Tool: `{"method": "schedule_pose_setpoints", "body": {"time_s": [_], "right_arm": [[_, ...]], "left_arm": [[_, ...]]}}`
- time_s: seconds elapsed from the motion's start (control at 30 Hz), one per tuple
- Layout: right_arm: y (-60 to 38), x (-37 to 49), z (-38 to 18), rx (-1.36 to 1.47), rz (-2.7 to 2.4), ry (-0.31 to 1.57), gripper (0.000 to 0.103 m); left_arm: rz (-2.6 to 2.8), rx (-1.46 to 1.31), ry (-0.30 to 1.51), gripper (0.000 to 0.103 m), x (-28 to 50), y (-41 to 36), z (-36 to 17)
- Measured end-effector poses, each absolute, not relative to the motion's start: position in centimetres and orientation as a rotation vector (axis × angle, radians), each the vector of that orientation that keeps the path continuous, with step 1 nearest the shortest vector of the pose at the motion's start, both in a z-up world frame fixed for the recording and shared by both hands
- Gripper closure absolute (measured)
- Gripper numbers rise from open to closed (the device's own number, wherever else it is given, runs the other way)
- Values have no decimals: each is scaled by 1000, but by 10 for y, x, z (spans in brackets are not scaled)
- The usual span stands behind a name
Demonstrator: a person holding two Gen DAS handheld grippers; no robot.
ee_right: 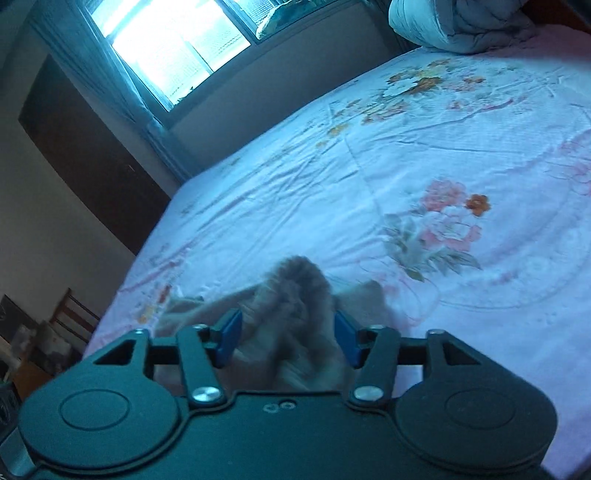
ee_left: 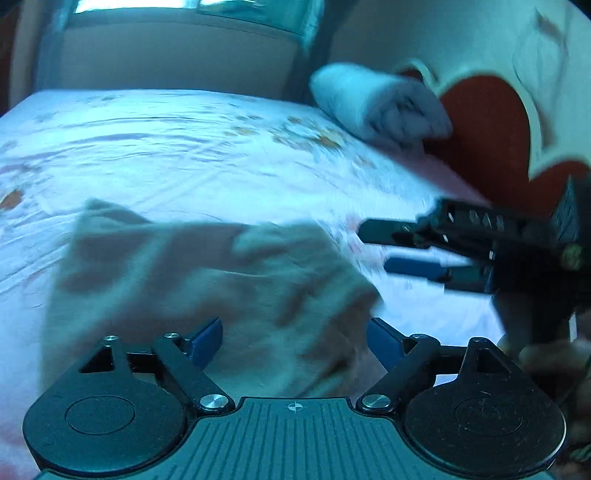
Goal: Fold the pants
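Beige pants (ee_left: pixel 207 280) lie bunched and blurred on the floral bed sheet (ee_left: pixel 184 155). My left gripper (ee_left: pixel 295 332) hovers at their near edge, blue pads (ee_left: pixel 207 336) wide apart and open, with cloth showing in the gap but not pinched. In the left wrist view my right gripper (ee_left: pixel 376 247) sits just right of the pants, its fingers apart with only sheet between them. Seen from the right wrist, a raised fold of the pants (ee_right: pixel 295 295) stands between the spread pads of the right gripper (ee_right: pixel 288 332), with no clear grip on it.
A rolled pale quilt (ee_left: pixel 376 107) (ee_right: pixel 461 26) lies at the head of the bed, against a red heart-shaped headboard (ee_left: pixel 487 125). A bright window (ee_right: pixel 173 44) and a dark door are beyond the far side. A chair (ee_right: pixel 74 314) stands off the bed's corner.
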State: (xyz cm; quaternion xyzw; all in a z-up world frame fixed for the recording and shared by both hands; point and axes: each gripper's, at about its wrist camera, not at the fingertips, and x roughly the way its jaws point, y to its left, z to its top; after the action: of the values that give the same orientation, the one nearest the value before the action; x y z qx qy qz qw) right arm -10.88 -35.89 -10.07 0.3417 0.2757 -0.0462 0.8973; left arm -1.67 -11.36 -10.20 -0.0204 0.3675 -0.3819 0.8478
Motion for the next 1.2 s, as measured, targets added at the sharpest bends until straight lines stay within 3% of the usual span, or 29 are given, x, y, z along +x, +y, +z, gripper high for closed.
{"method": "schedule_pose_setpoints", "body": {"time_s": [0.07,0.2,0.33,0.5,0.67,0.7,0.73,0.77,0.8,0.9,1.07,1.2], "right_arm": [[-357,-99,-98,725,-64,577,35],[-346,-79,-113,689,-64,720,36],[-334,-86,-119,619,-53,746,91],[-341,-104,-111,616,-40,751,95],[-359,-110,-132,722,-85,787,73],[-362,-108,-134,754,-76,789,65],[-365,-105,-137,776,-75,797,42],[-366,-102,-140,777,-88,814,27],[-366,-98,-143,775,-87,827,21],[-365,-90,-153,821,-33,832,44],[-373,-83,-171,916,12,834,50],[-376,-95,-162,942,19,785,78]], "left_arm": [[-746,-139,797,17,-2,-87,-102],[-587,-250,832,17,24,-39,-108],[-520,-280,837,17,39,-17,-118],[-506,-278,855,17,40,-10,-127],[-499,-268,896,17,58,-31,-142],[-494,-272,903,17,59,-30,-145],[-489,-280,912,17,60,-29,-147],[-479,-289,918,17,62,-29,-149],[-474,-295,922,17,63,-28,-150],[-460,-295,934,17,66,-27,-153],[-449,-282,953,17,69,-30,-158],[-450,-291,962,17,72,-32,-159]]}}
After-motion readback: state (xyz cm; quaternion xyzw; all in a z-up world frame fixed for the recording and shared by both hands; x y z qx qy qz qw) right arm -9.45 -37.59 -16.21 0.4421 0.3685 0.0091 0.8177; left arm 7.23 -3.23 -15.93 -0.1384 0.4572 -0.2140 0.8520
